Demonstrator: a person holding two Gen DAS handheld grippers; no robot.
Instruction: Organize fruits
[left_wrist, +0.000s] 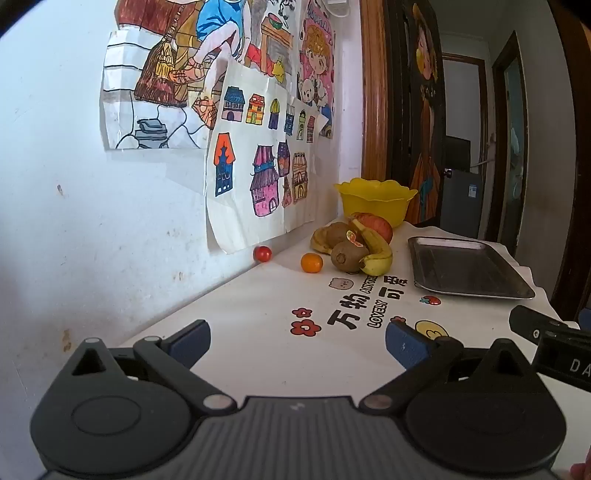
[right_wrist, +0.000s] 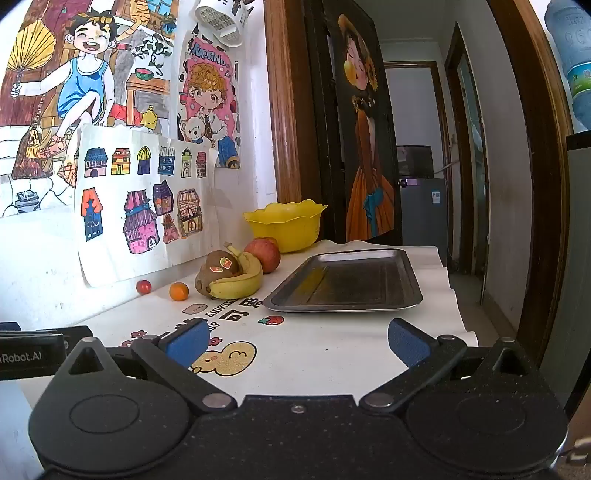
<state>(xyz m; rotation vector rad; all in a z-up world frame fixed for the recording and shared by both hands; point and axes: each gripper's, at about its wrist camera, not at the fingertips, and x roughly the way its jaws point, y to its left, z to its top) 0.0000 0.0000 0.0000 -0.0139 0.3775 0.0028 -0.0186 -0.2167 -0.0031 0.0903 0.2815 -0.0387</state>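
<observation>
By the wall on the table (right_wrist: 332, 354) sits a red cherry tomato (right_wrist: 144, 287), then a small orange (right_wrist: 178, 291), then kiwis (right_wrist: 218, 267) heaped with a banana (right_wrist: 238, 282) and an apple (right_wrist: 263, 254). Behind stands a yellow bowl (right_wrist: 286, 223); rightward lies a metal tray (right_wrist: 347, 282). The left gripper (left_wrist: 297, 341) and right gripper (right_wrist: 297, 341) both hover with fingers spread, holding nothing.

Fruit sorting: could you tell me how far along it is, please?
Nothing looks done: the metal tray holds no fruit. Both the left gripper and right gripper are open, holding nothing. Banana, kiwis, apple, orange and tomato remain on the table.
</observation>
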